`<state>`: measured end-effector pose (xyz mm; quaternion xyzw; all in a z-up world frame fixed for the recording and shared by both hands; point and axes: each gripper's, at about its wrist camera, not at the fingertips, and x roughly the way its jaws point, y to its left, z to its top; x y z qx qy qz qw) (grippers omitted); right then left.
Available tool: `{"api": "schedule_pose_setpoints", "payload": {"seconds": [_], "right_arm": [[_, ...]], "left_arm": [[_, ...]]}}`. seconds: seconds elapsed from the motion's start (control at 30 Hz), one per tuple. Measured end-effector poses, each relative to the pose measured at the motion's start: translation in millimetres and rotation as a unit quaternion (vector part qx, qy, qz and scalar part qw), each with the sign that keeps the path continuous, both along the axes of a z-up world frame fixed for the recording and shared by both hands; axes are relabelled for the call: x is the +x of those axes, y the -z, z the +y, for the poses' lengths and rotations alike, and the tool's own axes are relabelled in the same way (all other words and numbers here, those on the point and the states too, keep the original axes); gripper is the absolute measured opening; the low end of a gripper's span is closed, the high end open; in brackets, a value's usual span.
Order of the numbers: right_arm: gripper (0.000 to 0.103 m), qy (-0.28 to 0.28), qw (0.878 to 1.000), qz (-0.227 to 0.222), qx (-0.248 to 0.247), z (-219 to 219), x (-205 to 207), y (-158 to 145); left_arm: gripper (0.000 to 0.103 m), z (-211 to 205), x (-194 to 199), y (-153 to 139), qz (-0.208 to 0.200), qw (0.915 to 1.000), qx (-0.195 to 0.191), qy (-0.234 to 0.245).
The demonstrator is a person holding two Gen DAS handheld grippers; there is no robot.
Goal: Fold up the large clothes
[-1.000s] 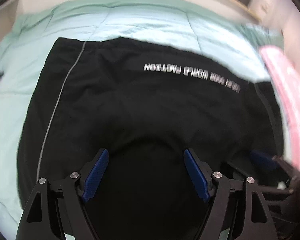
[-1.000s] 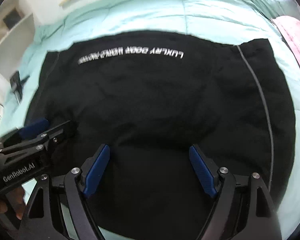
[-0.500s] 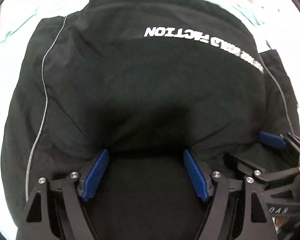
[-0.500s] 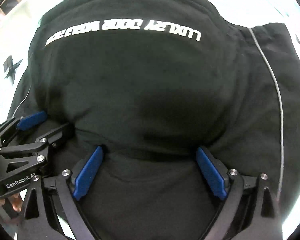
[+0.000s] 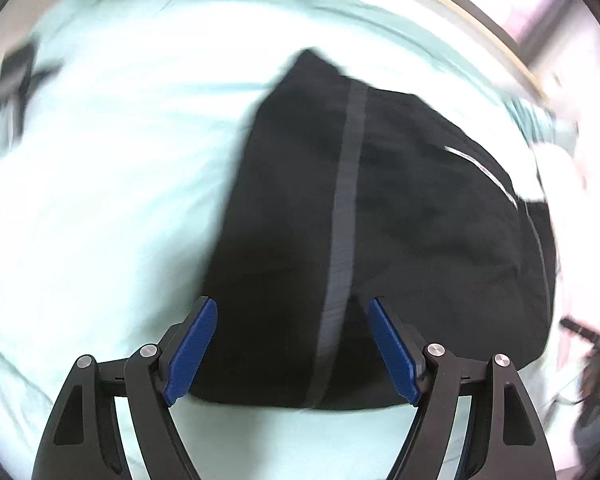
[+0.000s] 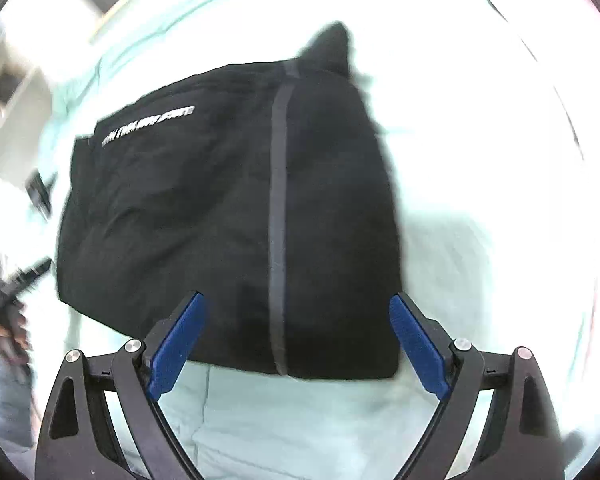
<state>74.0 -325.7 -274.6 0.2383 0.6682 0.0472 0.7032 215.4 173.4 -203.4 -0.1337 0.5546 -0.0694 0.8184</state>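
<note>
A pale green bed (image 5: pixel 100 208) is carrying the folded black garment (image 6: pixel 204 224); I am holding my left claw (image 5: pixel 292 350) wide and empty, my right claw (image 6: pixel 298 346) closing slightly, gripping nothing.

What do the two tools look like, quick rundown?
Both match: the left tool and right tool have black skeletal linkage arms with triangular cutouts, silver round pivot pins, and flat blue ribbed pads on the fingers. No cables or readable markings visible.
</note>
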Motion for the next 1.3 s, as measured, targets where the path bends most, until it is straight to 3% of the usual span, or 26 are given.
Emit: {"api": "schedule_pose_setpoints", "payload": {"seconds": [0.07,0.17,0.3,0.37,0.47,0.57,0.63,0.67,0.83,0.93,1.1,1.3], "right_arm": [[0.094,0.044,0.996,0.009,0.071,-28,-10,15],[0.095,0.112,0.98,0.042,0.157,-48,-24,47],[0.096,0.128,0.968,0.083,0.197,-50,-34,80],[0.102,0.136,0.952,0.117,0.248,-41,-40,104],[0.103,0.136,0.952,0.109,0.251,-39,-36,104],[0.103,0.151,0.952,0.109,0.243,-44,-36,99],[0.098,0.148,0.957,0.11,0.225,-37,-33,97],[0.094,0.147,0.959,0.106,0.216,-35,-33,92],[0.064,0.171,0.963,0.078,0.196,-35,-44,64],[0.05,0.173,0.969,0.06,0.169,-32,-45,40],[0.039,0.152,0.977,0.005,0.149,-33,-48,-10],[0.037,0.131,0.979,-0.036,0.15,-30,-73,-65]], "left_arm": [[0.079,24,-1,14,0.021,0.999,-0.033,-0.022],[0.079,51,-9,46,0.048,0.9918,-0.109,-0.046],[0.081,55,-19,74,0.058,0.9718,-0.216,-0.073],[0.082,49,-19,82,0.059,0.9644,-0.245,-0.08],[0.091,49,-17,96,0.061,0.9542,-0.274,-0.102],[0.091,43,-12,97,0.043,0.952,-0.278,-0.121],[0.079,33,-6,89,0.031,0.9547,-0.265,-0.131],[0.078,30,-7,87,0.031,0.9562,-0.256,-0.138],[0.035,26,-27,67,0.001,0.9569,-0.231,-0.176],[0.019,22,-32,53,-0.016,0.9564,-0.225,-0.185],[0.012,18,-46,24,-0.041,0.9569,-0.221,-0.184],[0.012,26,-82,-22,-0.075,0.959,-0.225,-0.155]]}}
